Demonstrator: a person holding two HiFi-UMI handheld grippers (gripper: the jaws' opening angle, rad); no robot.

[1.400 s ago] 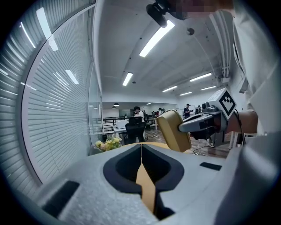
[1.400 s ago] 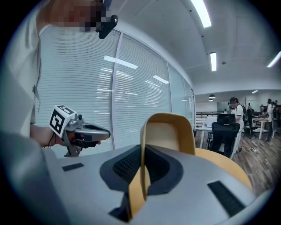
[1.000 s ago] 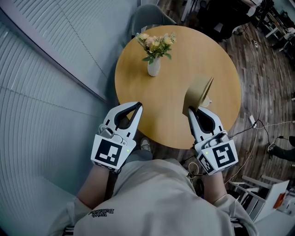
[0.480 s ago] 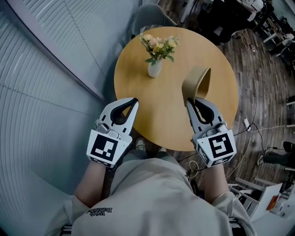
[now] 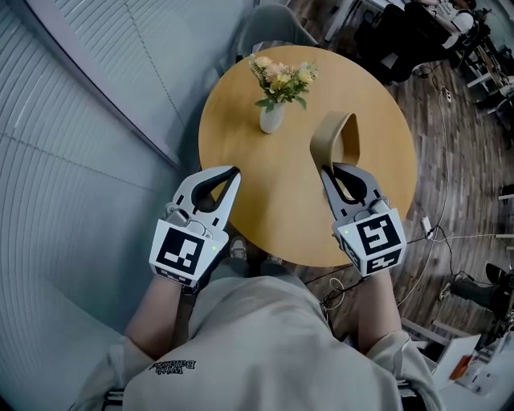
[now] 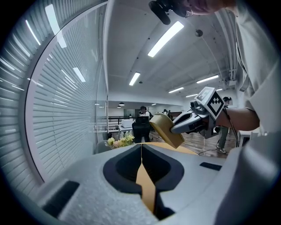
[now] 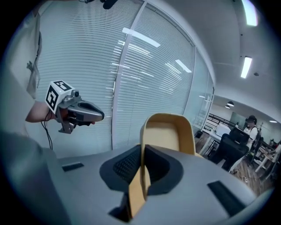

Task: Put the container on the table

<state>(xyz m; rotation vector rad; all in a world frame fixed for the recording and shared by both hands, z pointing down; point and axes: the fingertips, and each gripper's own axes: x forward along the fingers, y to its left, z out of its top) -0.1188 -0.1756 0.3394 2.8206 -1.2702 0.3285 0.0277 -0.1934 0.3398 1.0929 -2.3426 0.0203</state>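
Observation:
A tan paper container (image 5: 332, 138) hangs above the round wooden table (image 5: 385, 120), gripped by its rim and tilted on its side. My right gripper (image 5: 328, 167) is shut on that rim; the right gripper view shows the container (image 7: 169, 134) rising from between the jaws. In the left gripper view the container (image 6: 166, 129) and the right gripper (image 6: 175, 126) appear ahead, over the table. My left gripper (image 5: 230, 175) sits at the table's near left edge, its jaws closed together with nothing between them.
A white vase of flowers (image 5: 275, 95) stands on the far left part of the table. A grey chair (image 5: 269, 24) is behind the table, slatted blinds (image 5: 80, 120) run along the left, and cables lie on the wood floor (image 5: 450, 160) at right.
The right gripper has carried the container a little further over the table and turned it more upright on its side. The left gripper has barely moved.

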